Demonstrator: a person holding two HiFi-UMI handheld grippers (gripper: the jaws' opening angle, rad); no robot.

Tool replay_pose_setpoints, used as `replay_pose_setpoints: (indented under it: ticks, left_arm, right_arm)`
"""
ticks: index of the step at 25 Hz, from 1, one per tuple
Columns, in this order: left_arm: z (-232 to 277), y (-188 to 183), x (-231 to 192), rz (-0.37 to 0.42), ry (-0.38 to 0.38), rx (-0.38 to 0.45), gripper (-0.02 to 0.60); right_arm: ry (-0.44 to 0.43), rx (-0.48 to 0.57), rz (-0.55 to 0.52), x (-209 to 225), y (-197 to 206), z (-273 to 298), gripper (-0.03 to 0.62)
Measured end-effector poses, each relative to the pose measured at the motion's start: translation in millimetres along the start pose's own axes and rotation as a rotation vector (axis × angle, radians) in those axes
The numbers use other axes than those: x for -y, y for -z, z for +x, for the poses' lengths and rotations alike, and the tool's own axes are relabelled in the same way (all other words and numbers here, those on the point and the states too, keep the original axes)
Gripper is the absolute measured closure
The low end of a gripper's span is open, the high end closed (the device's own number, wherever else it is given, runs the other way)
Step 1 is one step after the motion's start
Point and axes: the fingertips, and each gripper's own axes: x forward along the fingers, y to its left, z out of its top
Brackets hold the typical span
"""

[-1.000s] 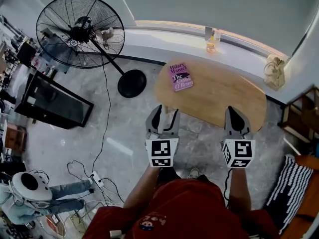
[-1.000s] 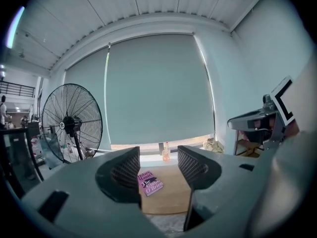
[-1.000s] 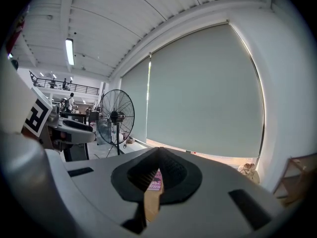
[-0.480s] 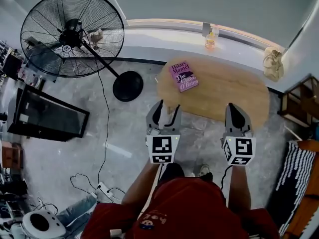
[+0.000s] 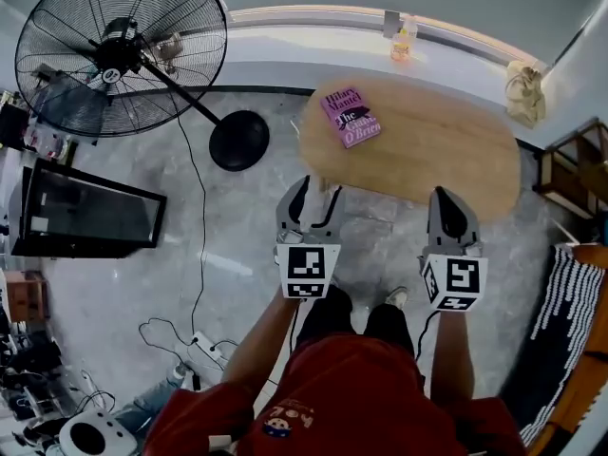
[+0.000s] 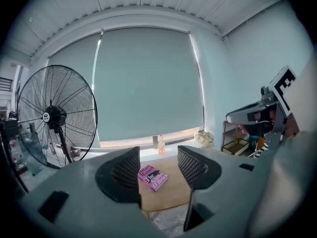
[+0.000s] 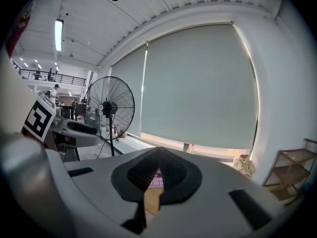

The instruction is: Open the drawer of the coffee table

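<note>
- Pink book (image 5: 351, 117) on the wooden worktop (image 5: 446, 150): "Hilary Mantel", then "The … O'Brien" (the middle word is too small to read).
- Red shirt (image 5: 356, 397): print illegible.

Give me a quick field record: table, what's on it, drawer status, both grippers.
coffee table: oval wooden top, ahead of both grippers
on table: purple book near its left end
drawer: not visible in any view
left gripper: open, nothing between its fingers, not touching the table
right gripper: shut, empty, not touching the table
nearby: standing fan, left of the table
</note>
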Motion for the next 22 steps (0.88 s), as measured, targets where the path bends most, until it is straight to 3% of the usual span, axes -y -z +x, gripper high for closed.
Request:
replay_pose_setpoints:
  ticks: [12,22]
  left_arm:
    - [-9.1,48.9,86.9,-0.038,-0.063,-0.056,0.359]
    - [18.8,124.4,73.7,-0.056,-0.009,-0.056,0.359]
  right_arm:
    - [-0.094,-0.047,-0.021,42.9,73.1,-35.1,0.597]
    - [-0.047,-0.042,-0.048,21.9,140.4,-10.5,0.597]
